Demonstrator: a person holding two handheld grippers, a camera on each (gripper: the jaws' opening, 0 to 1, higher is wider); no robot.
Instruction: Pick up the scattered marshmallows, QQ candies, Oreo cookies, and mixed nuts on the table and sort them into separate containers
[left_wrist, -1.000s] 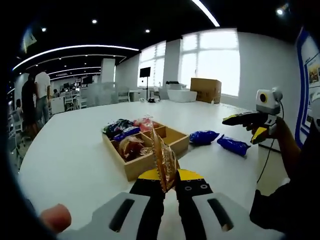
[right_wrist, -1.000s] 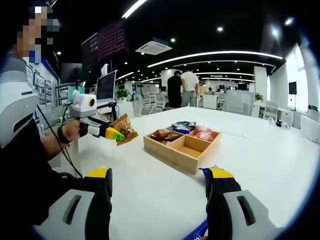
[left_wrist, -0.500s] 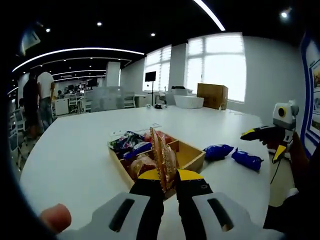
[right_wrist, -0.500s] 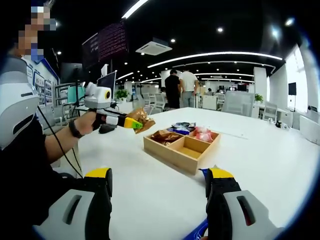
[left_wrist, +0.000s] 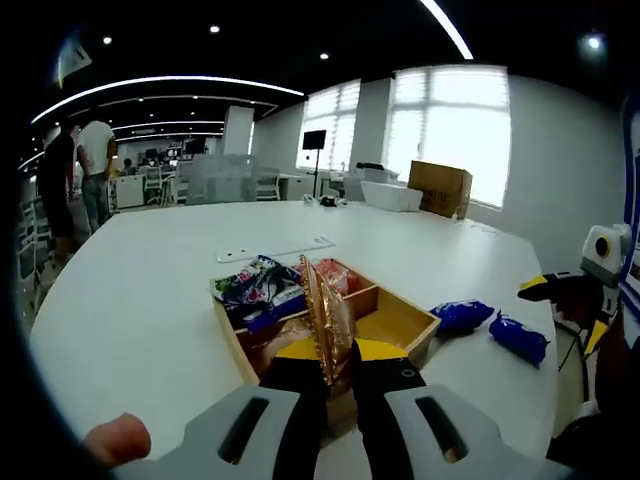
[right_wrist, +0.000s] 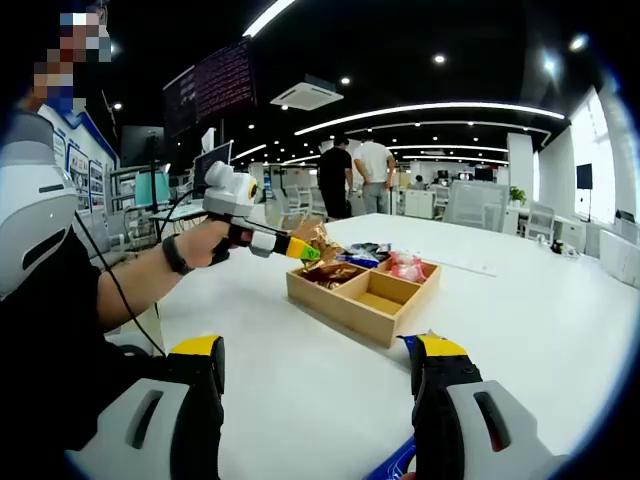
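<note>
table (left_wrist: 150, 270): large, white, rounded edge, bare across most of its top
cardboard box (left_wrist: 440, 187): brown, at the table's far side below the window
window (left_wrist: 450, 130): wide and bright, on the white back wall
stand with dark screen (left_wrist: 315, 145): upright beyond the table, near the window
ceiling lights (right_wrist: 440, 108): long curved white strips plus small round spots on a black ceiling
two people (right_wrist: 355, 175): standing side by side beyond the table, one in a dark top, one in a white top
office chairs (right_wrist: 480, 205): pale, grouped in the background
monitor (right_wrist: 215, 165): on a desk at the left wall
</note>
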